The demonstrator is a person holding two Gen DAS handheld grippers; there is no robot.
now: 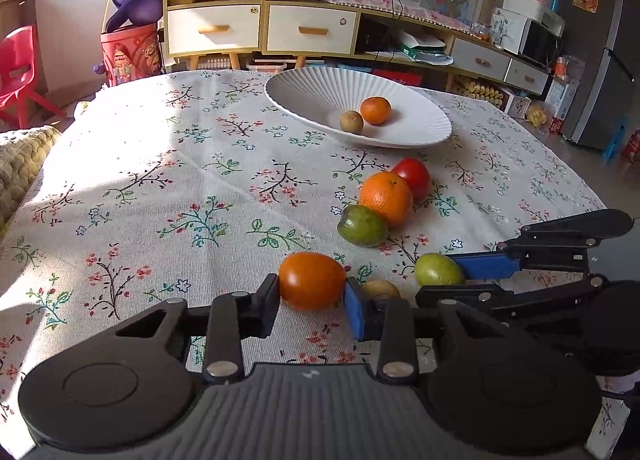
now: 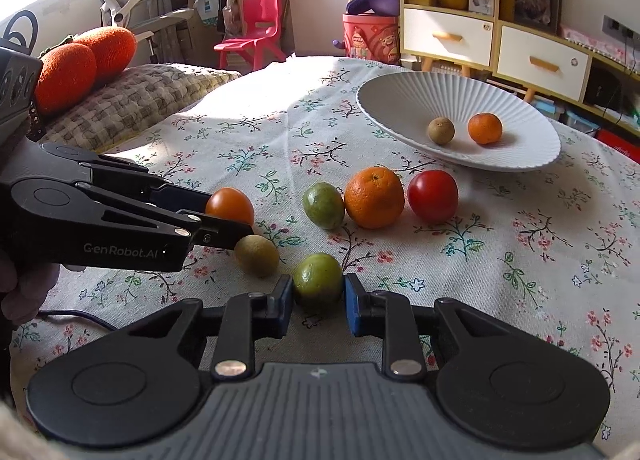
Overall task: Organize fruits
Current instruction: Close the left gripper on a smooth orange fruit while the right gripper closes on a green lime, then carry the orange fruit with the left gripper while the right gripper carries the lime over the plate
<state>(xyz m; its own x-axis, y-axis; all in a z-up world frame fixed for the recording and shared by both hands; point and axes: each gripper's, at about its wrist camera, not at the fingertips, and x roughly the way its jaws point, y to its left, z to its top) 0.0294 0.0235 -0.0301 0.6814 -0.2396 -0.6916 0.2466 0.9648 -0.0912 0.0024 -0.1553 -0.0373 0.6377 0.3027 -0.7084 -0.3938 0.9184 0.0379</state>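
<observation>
Left wrist view shows my left gripper (image 1: 312, 292) with its fingers set on either side of an orange tomato (image 1: 312, 279), both pads touching its skin, so I judge I am gripping it, though it rests on the tablecloth (image 1: 160, 180). From the right wrist view my right gripper (image 2: 319, 296) brackets a green fruit (image 2: 318, 275) the same way, pads against its sides, the fruit sitting on the cloth.

As for progress, the white plate (image 1: 304, 92) at the far side of the table holds only two pieces: a small brown fruit (image 1: 351, 121) and a small orange (image 1: 375, 110), lying close together. That is the finished part, as I read it.

Six pieces are off the plate. Besides the two in my fingers, a brown kiwi (image 2: 256, 255) lies just beside my left gripper's tip, and nearer the plate a row of three sits with neighbours touching or nearly so: a second green fruit (image 2: 323, 205), a big orange (image 2: 374, 197) and a red tomato (image 2: 432, 196).

I judge the job is roughly a quarter done. These two need lifting and carrying over to the plate, then the other four.
</observation>
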